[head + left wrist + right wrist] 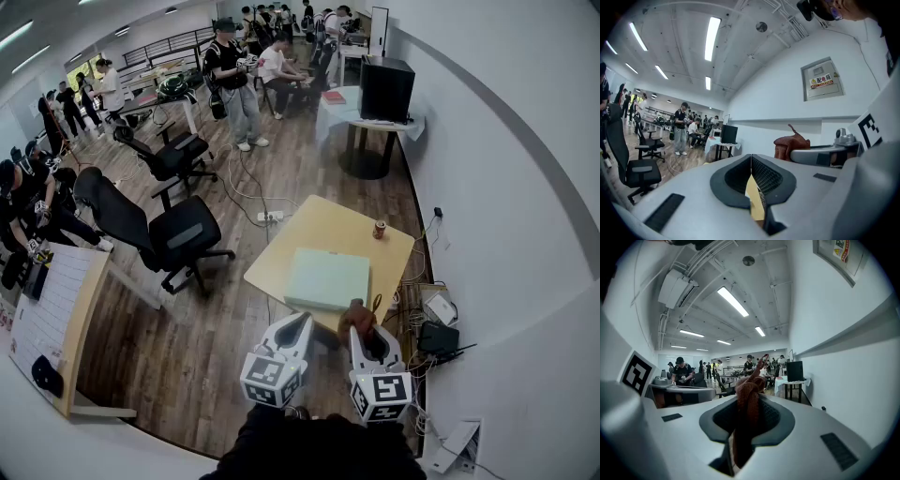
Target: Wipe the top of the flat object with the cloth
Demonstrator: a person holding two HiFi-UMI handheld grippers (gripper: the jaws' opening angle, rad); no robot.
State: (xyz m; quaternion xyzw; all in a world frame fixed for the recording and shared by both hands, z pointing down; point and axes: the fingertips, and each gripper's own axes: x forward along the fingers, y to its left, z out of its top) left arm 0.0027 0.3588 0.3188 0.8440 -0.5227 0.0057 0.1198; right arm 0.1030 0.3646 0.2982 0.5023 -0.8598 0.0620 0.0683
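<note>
A pale green flat pad (328, 278) lies on the near part of a light wooden table (319, 230). My right gripper (361, 323) hovers at the table's near edge, just right of the pad, shut on a bunched reddish-brown cloth (357, 316). In the right gripper view the cloth (750, 401) fills the space between the jaws and sticks up past them. My left gripper (298, 326) hangs just off the near edge, below the pad, jaws pressed together with nothing between them (752, 174). From the left gripper view the cloth (791, 143) shows to the right.
A small red can (380, 229) stands at the table's far right corner. Black office chairs (178, 234) stand to the left. Boxes and cables (433, 323) lie on the floor against the right wall. A white board (47, 314) lies at the left. People stand far back.
</note>
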